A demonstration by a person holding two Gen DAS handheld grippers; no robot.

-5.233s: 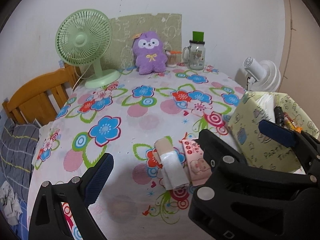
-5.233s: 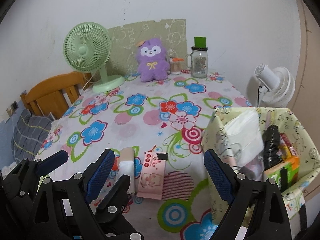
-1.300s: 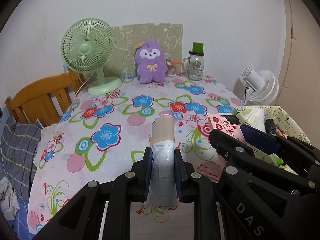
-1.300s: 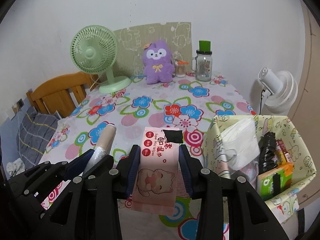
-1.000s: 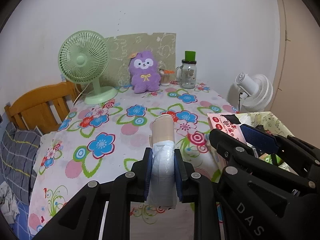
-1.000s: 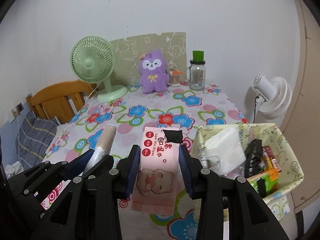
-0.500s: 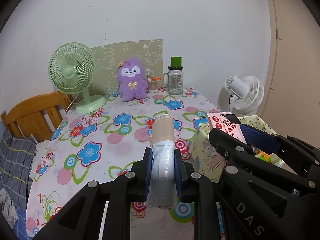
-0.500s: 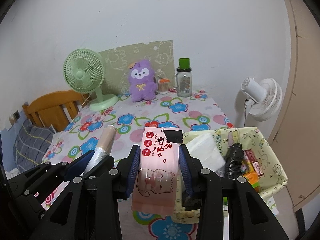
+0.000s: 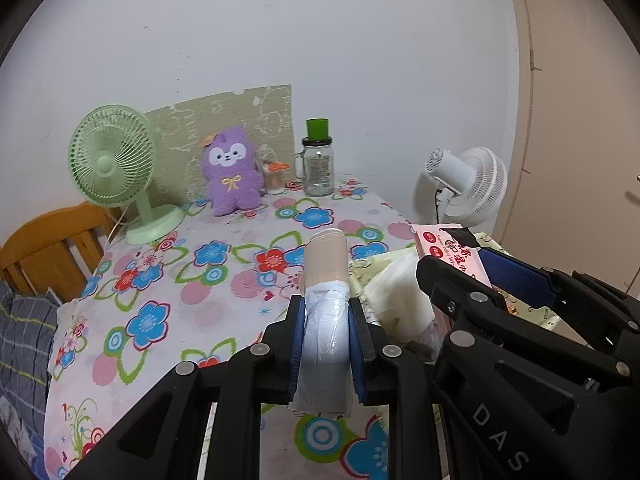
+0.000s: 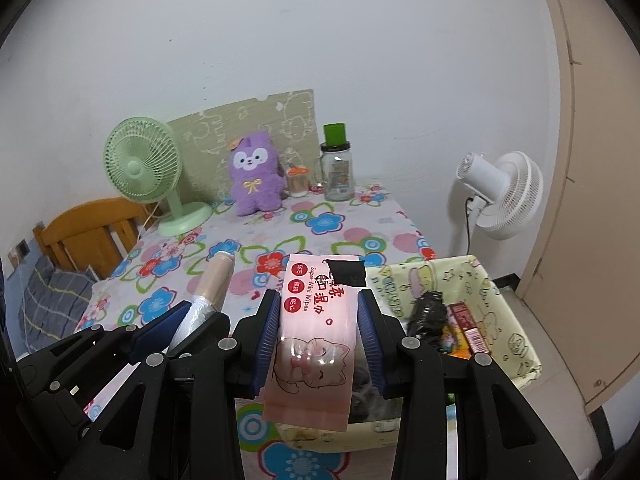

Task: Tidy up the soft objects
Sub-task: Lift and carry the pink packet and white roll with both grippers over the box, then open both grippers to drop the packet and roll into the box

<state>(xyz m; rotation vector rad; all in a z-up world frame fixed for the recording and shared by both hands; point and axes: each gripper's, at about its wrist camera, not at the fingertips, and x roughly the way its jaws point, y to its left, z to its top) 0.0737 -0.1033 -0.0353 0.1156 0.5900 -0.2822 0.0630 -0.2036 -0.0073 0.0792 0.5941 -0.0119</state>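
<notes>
My left gripper (image 9: 325,312) is shut on a roll (image 9: 325,276) with a beige upper half and a white plastic-wrapped lower half, held in the air above the table's near edge. Beside it, my right gripper (image 10: 318,312) is shut on a flat pink wet-wipes pack (image 10: 316,332) with a cat drawing. The pack hangs over the left end of a yellow-green fabric basket (image 10: 516,340) that holds white tissue (image 9: 400,296), a black item and snack packets. In the right wrist view the roll (image 10: 214,280) and the left gripper (image 10: 188,316) appear at the lower left.
The floral tablecloth (image 9: 168,272) carries a green desk fan (image 9: 116,172), a purple plush toy (image 9: 232,172), a small cup and a glass jar (image 9: 318,168) at the back. A white floor fan (image 10: 504,196) stands right of the table. A wooden chair (image 9: 48,248) is at the left.
Both grippers, holding the roll and the wipes pack, have drawn back and shifted right, so the basket now lies under the right gripper. The grips are unchanged.
</notes>
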